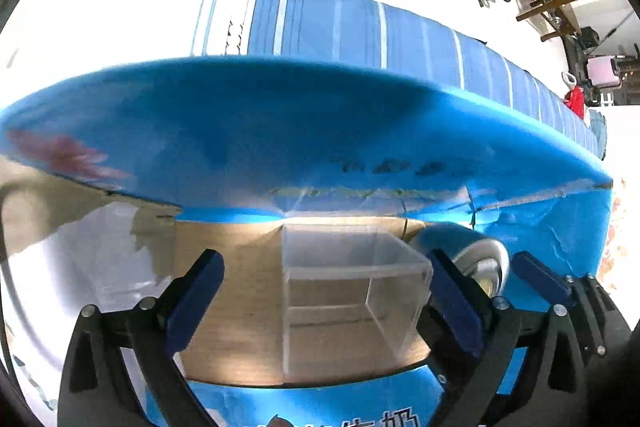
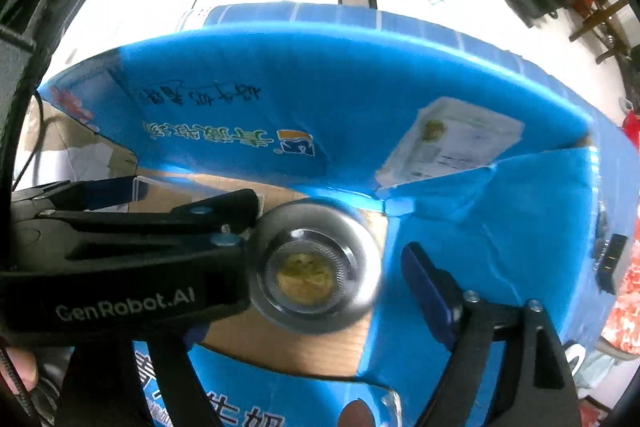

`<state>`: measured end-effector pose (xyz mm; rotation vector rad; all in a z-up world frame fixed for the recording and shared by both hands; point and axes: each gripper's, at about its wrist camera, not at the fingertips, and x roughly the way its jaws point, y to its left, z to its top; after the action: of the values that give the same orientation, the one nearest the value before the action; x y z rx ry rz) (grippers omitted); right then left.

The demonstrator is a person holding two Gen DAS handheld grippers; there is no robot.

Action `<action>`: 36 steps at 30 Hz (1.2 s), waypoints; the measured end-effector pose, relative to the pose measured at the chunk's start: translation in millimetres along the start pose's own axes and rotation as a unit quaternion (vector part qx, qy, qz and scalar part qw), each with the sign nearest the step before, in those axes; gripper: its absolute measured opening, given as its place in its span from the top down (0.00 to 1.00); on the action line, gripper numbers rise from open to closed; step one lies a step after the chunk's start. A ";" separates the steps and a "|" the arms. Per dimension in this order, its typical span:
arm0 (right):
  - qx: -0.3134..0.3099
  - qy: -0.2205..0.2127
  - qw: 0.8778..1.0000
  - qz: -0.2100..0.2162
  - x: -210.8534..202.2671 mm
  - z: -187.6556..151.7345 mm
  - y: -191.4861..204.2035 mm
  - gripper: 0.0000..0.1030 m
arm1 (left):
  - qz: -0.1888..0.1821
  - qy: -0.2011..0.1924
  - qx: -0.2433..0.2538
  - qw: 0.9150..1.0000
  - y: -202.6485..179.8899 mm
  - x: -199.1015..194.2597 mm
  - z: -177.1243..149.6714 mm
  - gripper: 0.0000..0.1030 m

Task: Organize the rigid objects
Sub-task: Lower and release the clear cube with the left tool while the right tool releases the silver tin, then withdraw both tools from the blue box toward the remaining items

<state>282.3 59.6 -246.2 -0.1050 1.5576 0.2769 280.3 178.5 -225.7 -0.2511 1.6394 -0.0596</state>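
Between the dark-blue-padded fingers [image 1: 456,297] sits a clear acrylic box [image 1: 352,303] on the blue carton's [image 1: 280,131] brown floor, beside a silver, gold-centred flashlight [image 2: 312,269].

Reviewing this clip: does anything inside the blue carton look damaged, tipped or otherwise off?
Nothing spilled or broken. The flashlight lies on its side in the blue carton, lens toward the right wrist camera, beside the upright clear acrylic box. The carton's right wall looks creased.
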 end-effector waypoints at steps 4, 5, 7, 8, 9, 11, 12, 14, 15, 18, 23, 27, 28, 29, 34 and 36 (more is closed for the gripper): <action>0.022 -0.019 1.000 -0.007 -18.4 -15.5 -6.4 0.01 | 0.022 -0.032 0.018 0.999 0.8 -13.8 -13.5 0.00; 0.029 -0.022 0.999 -0.008 -23.0 -16.8 -7.2 0.01 | 0.030 -0.044 0.022 0.998 2.0 -21.9 -22.5 0.00; 0.044 -0.030 0.999 -0.009 -27.0 -29.0 -7.3 0.01 | 0.044 -0.062 0.031 0.997 13.3 -23.2 -38.9 0.00; 0.050 -0.036 0.998 -0.010 -30.7 -39.7 -7.3 0.01 | 0.048 -0.070 0.035 0.996 12.0 -28.1 -45.2 0.00; 0.054 -0.043 0.998 -0.011 -33.7 -47.4 -6.9 0.01 | 0.053 -0.081 0.041 0.994 13.8 -37.2 -57.0 0.00; 0.065 -0.058 0.996 -0.022 -46.1 -64.4 -4.7 0.01 | 0.060 -0.096 0.046 0.992 13.8 -49.9 -73.9 0.00; 0.070 -0.065 0.995 -0.023 -53.0 -72.4 -4.2 0.01 | 0.062 -0.108 0.049 0.991 15.9 -59.7 -84.6 0.00; 0.077 -0.079 0.994 -0.027 -66.5 -85.2 -0.7 0.01 | 0.067 -0.123 0.051 0.989 9.4 -69.4 -88.3 0.00; 0.076 -0.087 0.993 -0.031 -75.1 -92.7 1.6 0.01 | 0.065 -0.133 0.050 0.988 12.0 -78.9 -98.3 0.00; 0.073 -0.111 0.990 -0.038 -104.3 -115.3 7.7 0.01 | 0.067 -0.161 0.050 0.983 4.7 -100.7 -124.3 0.00; 0.057 -0.157 0.985 -0.048 -162.5 -151.6 24.0 0.01 | 0.069 -0.204 0.058 0.975 -10.8 -135.9 -146.8 0.00; 0.056 -0.187 0.980 -0.047 -201.2 -176.4 32.2 0.01 | 0.068 -0.246 0.062 0.965 -13.4 -174.0 -173.2 0.00; 0.056 -0.196 0.978 -0.042 -212.4 -183.8 34.3 0.01 | 0.070 -0.254 0.063 0.963 -14.5 -181.7 -178.1 0.00; 0.057 -0.202 0.977 -0.040 -221.5 -187.2 36.6 0.01 | 0.073 -0.265 0.065 0.959 -15.2 -192.5 -185.5 0.00; 0.058 -0.229 0.971 -0.025 -259.3 -210.5 42.4 0.01 | 0.080 -0.299 0.067 0.949 -17.4 -228.1 -210.0 0.00; 0.055 -0.238 0.969 -0.022 -270.5 -218.0 44.3 0.01 | 0.082 -0.310 0.064 0.945 -18.4 -238.4 -218.9 0.00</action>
<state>62.8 20.7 23.9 0.0151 1.0875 0.1646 81.2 183.4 30.0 -0.0222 1.0170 0.0378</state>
